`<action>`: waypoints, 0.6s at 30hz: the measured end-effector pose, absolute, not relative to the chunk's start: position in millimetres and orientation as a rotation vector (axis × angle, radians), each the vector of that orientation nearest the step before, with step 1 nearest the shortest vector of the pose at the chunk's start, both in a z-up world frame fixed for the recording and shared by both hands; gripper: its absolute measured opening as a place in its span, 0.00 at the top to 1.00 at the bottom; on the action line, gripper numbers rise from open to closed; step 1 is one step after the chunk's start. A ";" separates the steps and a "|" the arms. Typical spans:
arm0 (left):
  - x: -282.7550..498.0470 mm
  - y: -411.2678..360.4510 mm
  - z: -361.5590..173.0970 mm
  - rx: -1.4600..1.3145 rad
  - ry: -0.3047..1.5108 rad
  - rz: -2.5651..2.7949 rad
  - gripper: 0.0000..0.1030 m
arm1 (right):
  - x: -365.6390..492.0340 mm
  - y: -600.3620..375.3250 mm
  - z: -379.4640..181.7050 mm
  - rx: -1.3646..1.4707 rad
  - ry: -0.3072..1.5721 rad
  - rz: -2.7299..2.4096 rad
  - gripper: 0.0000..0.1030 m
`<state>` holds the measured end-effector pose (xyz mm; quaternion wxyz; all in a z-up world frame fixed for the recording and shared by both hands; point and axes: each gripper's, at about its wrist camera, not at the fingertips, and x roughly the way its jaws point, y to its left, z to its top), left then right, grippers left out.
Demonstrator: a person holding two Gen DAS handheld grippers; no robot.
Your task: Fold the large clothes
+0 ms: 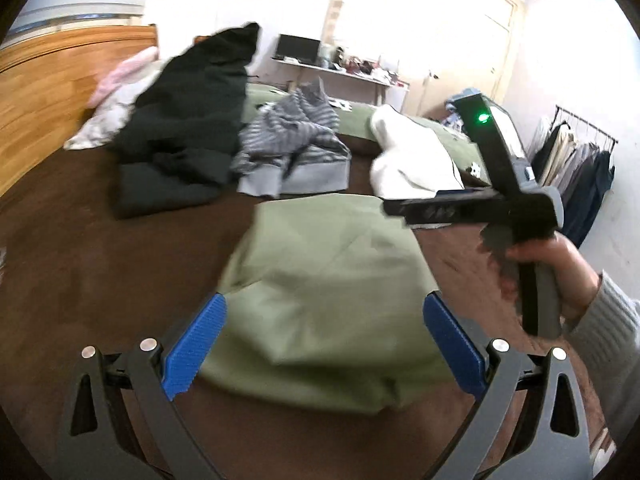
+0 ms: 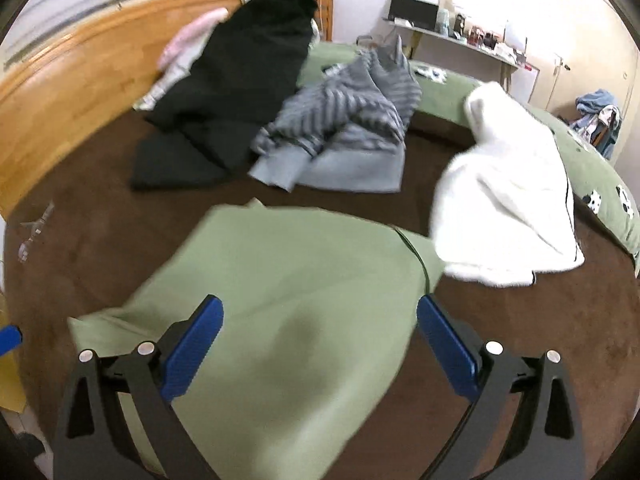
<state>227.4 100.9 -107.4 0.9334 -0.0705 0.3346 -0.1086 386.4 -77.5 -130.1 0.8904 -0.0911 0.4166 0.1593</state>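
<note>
Brown bed cover (image 2: 500, 360) as work surface; green garment (image 2: 280, 300) at its near middle, flattened, seemingly part-folded; black garment (image 2: 240, 80), striped grey garment (image 2: 344, 120), white garment (image 2: 504, 200) beyond green garment, apparently queued unfolded; left gripper (image 1: 324, 344) hovers over green garment's near edge, fingers spread, holding nothing; right gripper (image 2: 316, 344) likewise released above it, probably choosing next fold grip.

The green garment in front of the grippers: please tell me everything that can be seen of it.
The green garment is pale olive, smooth woven-looking cloth, folded into a rough, thick bundle with soft creases. It lies flat on the brown bed cover. Its far corner touches or slips under the white garment. Both the left gripper and right gripper hover open over it, gripping nothing.
</note>
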 end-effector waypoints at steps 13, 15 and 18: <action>285.6 76.6 -181.5 -0.154 0.832 -0.176 0.06 | 425.8 -72.9 -198.2 -0.202 0.951 0.353 0.07; 279.0 82.6 -191.0 -0.191 0.842 -0.197 0.06 | 431.7 -69.8 -202.0 -0.194 0.950 0.347 0.07; 269.2 83.5 -197.6 -0.176 0.835 -0.204 0.06 | 440.9 -62.0 -210.1 -0.212 0.950 0.336 0.07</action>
